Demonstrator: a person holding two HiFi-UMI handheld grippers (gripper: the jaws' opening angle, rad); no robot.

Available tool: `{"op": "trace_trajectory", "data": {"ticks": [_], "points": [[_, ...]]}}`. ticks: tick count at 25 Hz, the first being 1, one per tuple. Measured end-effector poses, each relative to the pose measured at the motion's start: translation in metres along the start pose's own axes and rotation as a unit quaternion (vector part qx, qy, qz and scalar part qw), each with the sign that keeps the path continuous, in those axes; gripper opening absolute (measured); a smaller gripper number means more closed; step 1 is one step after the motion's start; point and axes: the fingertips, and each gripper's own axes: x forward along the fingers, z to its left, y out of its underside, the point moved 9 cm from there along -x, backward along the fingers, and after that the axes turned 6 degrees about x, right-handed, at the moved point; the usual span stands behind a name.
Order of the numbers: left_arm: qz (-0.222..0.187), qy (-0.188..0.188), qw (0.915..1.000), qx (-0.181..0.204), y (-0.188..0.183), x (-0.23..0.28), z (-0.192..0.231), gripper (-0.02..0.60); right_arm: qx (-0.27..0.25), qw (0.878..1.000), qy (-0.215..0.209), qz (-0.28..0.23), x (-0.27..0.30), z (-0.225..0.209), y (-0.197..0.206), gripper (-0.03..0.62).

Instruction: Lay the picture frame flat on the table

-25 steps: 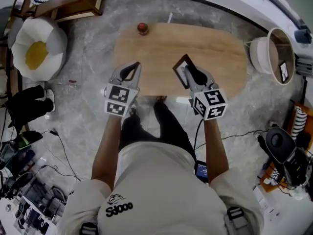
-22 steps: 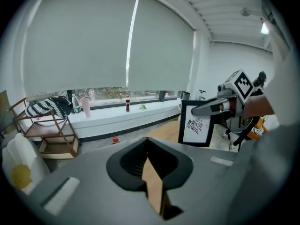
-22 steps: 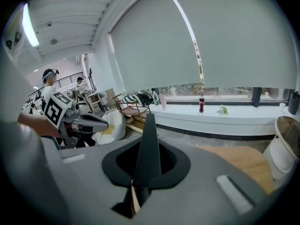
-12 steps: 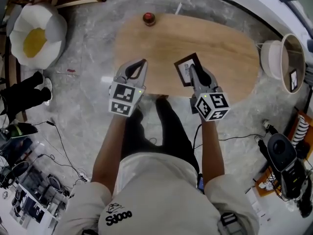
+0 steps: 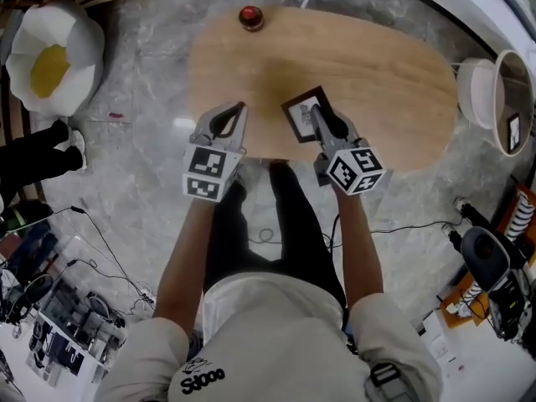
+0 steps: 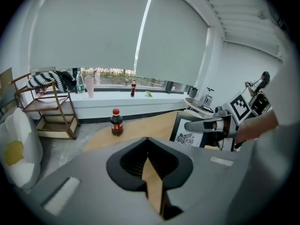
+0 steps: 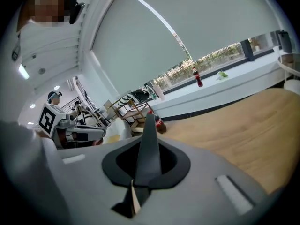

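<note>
**Picture frame** [image 5: 301,115]: dark border, white print with a black drawing. It is held over the near edge of the wooden counter [image 5: 385,74], just in front of the person. It stands steeply on edge, not flat. Whether its lower edge touches the wood: cannot tell.

**Orientation:** the printed face is turned to the person's left and somewhat upward, and it is readable in the left gripper view. The back faces right. The long axis is judged to run up from the counter, leaning. Part of the frame is hidden behind the gripper, so its proportions are uncertain.

**Right gripper** [image 5: 316,112]: clamped on the frame's border. Its own view shows the dark edge between the jaws, edge-on.

**Left gripper** [image 6: 147,140]: jaws together at the tips, nothing in them. It hangs beside the frame, apart from it.

**Step in hand (judgement):** lowering and tipping the frame.
- Seat the lower edge on the wood first.
- Roll the wrist so the back goes down and the print faces up.
- Release only once the frame rests fully on the counter.
- Keep the frame inboard of the counter's edge.
- The cola bottle [image 5: 250,17] at the far edge is well apart and is no obstruction.
</note>
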Motion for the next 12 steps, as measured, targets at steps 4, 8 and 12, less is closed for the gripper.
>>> {"op": "trace_trajectory", "data": {"ticks": [4, 8, 12], "points": [[0.002, 0.006, 0.9998, -0.02, 0.011, 0.013, 0.0, 0.009, 0.027, 1.0, 0.005, 0.014, 0.017, -0.018, 0.026, 0.02], [0.006, 0.011, 0.9994, -0.031, 0.02, 0.027, 0.001, 0.009, 0.063, 0.997, 0.012, 0.033, 0.036, -0.04, 0.052, 0.02], [0.01, 0.024, 0.9991, -0.033, 0.024, 0.04, -0.003, 0.009, 0.079, 0.996, 0.01, 0.039, 0.045, -0.058, 0.067, 0.02]]}}
